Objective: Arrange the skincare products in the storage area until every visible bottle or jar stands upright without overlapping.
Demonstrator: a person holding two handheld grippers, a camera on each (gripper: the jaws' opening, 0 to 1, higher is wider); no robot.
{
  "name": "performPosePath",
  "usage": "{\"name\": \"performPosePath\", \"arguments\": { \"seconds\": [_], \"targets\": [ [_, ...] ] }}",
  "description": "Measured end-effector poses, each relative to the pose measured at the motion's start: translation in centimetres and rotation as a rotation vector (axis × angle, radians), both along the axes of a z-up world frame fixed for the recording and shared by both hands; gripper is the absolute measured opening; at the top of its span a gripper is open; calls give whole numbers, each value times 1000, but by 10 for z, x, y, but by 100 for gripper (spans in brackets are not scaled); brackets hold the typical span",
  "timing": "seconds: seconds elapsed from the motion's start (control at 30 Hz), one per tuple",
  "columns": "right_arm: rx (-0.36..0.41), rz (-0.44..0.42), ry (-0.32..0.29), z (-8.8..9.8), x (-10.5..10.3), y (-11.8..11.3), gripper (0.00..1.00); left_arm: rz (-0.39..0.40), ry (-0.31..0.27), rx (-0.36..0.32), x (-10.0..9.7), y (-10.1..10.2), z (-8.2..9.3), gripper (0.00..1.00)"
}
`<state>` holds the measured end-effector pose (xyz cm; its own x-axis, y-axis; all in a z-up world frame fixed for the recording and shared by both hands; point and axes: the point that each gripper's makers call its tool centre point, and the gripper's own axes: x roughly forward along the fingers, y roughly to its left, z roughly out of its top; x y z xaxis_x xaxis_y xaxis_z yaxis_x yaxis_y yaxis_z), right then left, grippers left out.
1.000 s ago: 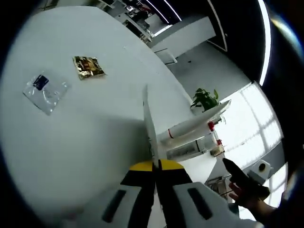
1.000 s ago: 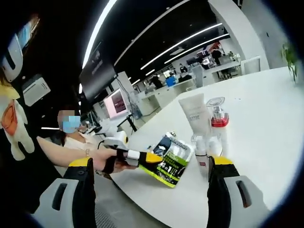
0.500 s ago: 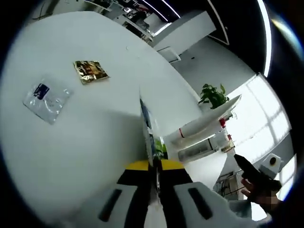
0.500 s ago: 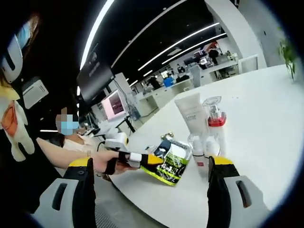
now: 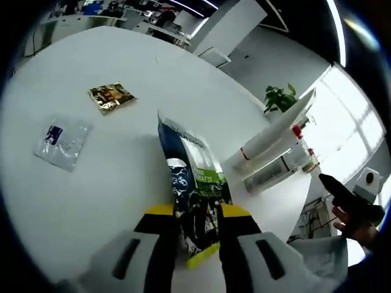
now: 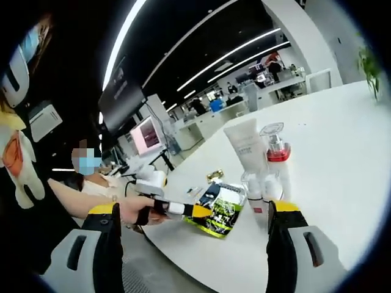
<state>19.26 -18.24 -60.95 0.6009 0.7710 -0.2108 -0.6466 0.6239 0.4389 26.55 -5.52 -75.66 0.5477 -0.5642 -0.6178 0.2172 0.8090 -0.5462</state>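
While the left gripper (image 5: 197, 227) clamps a green-and-black foil pouch (image 5: 194, 195) above the white bench (image 5: 91, 183), the right gripper (image 6: 189, 220) gapes wide, empty, near upright white tube (image 6: 245, 146).

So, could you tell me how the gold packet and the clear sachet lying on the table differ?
The gold packet is opaque, shiny and darkly printed, while the clear sachet is see-through with only a small dark blue label. The gold packet looks the smaller of the two in the left gripper view, though it also lies farther off. Both lie flat and apart on the white table, untouched by either gripper.
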Motion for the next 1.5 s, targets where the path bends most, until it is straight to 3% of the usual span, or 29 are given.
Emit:
{"name": "performPosePath", "arguments": {
  "seconds": [0.17,0.3,0.53,0.73,0.87,0.93,1.0,1.13,1.3,1.43,1.5],
  "targets": [
    [-2,3,6,-1,-1,1,100,-51,-28,68,3,4,-3,24],
    [-2,5,9,-2,-1,0,100,-95,-45,109,-3,-8,0,28],
    [-3,6,10,-3,-1,0,100,-211,-100,291,-5,1,-4,32],
    [-2,8,12,-3,-1,1,100,-291,-142,399,-8,-1,-6,37],
    [-2,10,14,-3,-2,2,100,-317,-157,425,-12,-5,-5,38],
    [-1,9,14,-3,-2,2,100,-336,-182,479,-7,2,-4,40],
    [0,8,14,-2,-2,2,100,-358,-245,508,0,1,4,44],
    [1,10,16,-2,-3,3,100,-416,-361,474,16,-13,19,53],
    [1,8,15,-2,-3,3,100,-503,-414,456,28,-32,18,74],
    [1,7,17,-2,-3,3,100,-583,-425,471,29,-40,9,85],
    [1,4,20,-3,-2,2,100,-585,-407,473,34,-36,2,87]
  ]
}}
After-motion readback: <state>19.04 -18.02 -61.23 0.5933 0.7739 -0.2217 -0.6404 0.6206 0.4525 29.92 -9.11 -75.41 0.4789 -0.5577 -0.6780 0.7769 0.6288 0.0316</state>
